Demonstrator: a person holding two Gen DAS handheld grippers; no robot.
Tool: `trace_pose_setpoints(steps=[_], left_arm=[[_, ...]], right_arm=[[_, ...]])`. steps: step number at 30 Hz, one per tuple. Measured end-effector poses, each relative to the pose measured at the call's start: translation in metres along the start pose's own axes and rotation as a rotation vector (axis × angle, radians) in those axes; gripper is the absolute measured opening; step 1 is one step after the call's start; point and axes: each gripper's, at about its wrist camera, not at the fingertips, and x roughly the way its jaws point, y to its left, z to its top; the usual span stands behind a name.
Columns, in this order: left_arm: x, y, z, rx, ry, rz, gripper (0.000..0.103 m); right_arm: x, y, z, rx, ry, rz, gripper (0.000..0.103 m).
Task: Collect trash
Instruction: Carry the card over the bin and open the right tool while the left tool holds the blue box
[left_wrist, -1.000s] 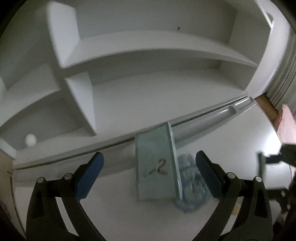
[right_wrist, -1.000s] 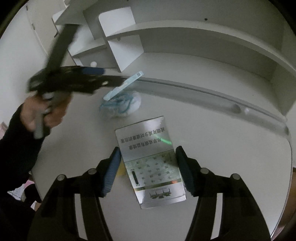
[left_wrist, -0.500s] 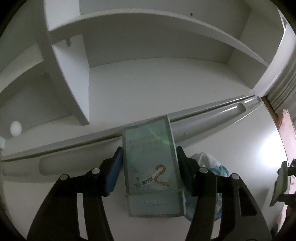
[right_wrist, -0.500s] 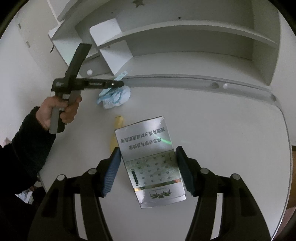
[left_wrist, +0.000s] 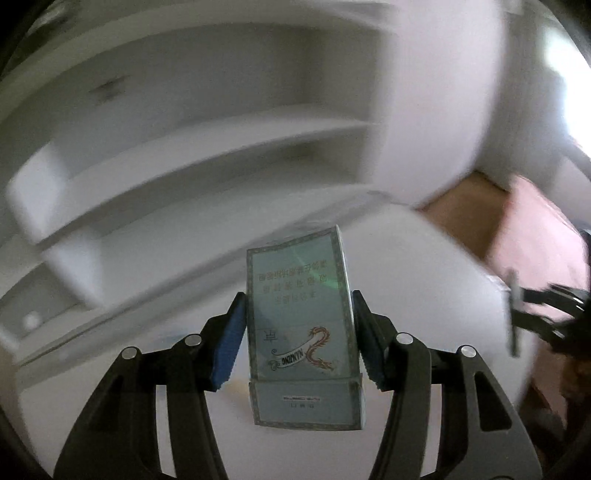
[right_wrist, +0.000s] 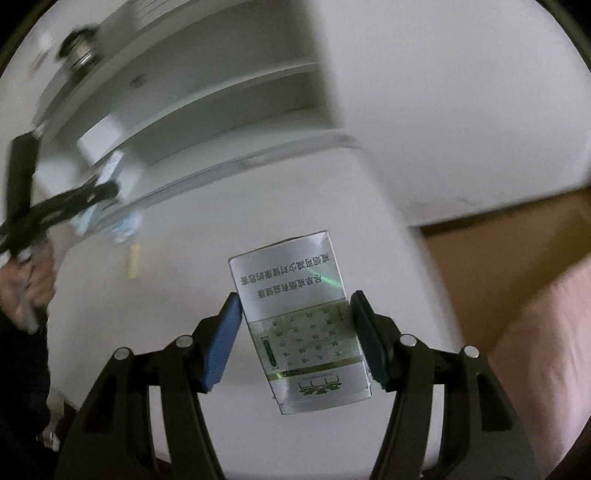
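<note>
In the lower middle of each view, the left gripper (left_wrist: 298, 334) clamps a pale green box (left_wrist: 301, 314), the right gripper (right_wrist: 295, 332) a silver box (right_wrist: 299, 328).

Right gripper (right_wrist: 295, 332): blue pads pressed on both sides of a silver cigarette pack (right_wrist: 301, 325), held clear above the white tabletop (right_wrist: 207, 221). Left gripper (right_wrist: 105, 192), blurred, near the tabletop's far left edge, gripped by a hand (right_wrist: 26, 284), carrying a pale box (right_wrist: 110, 170). Crumpled blue-white wrapper (right_wrist: 127, 225) beneath it; a yellowish item (right_wrist: 133, 261) beside. White shelves (right_wrist: 192, 92) behind; brown floor (right_wrist: 495, 266) past the right edge.
</note>
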Motion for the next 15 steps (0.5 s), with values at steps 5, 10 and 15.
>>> trace_pose_setpoints(steps=[5, 10, 15], left_arm=[[0.022, -0.147, 0.0, 0.196, 0.017, -0.235, 0.055], [0.038, -0.275, -0.012, 0.39, 0.049, -0.436, 0.055], [0.067, -0.385, -0.04, 0.537, 0.117, -0.575, 0.055]], right_arm=[[-0.056, -0.086, -0.052, 0.199, -0.07, -0.166, 0.06], [-0.108, -0.159, -0.118, 0.376, -0.109, -0.305, 0.06], [-0.133, -0.218, -0.181, 0.542, -0.106, -0.413, 0.06]])
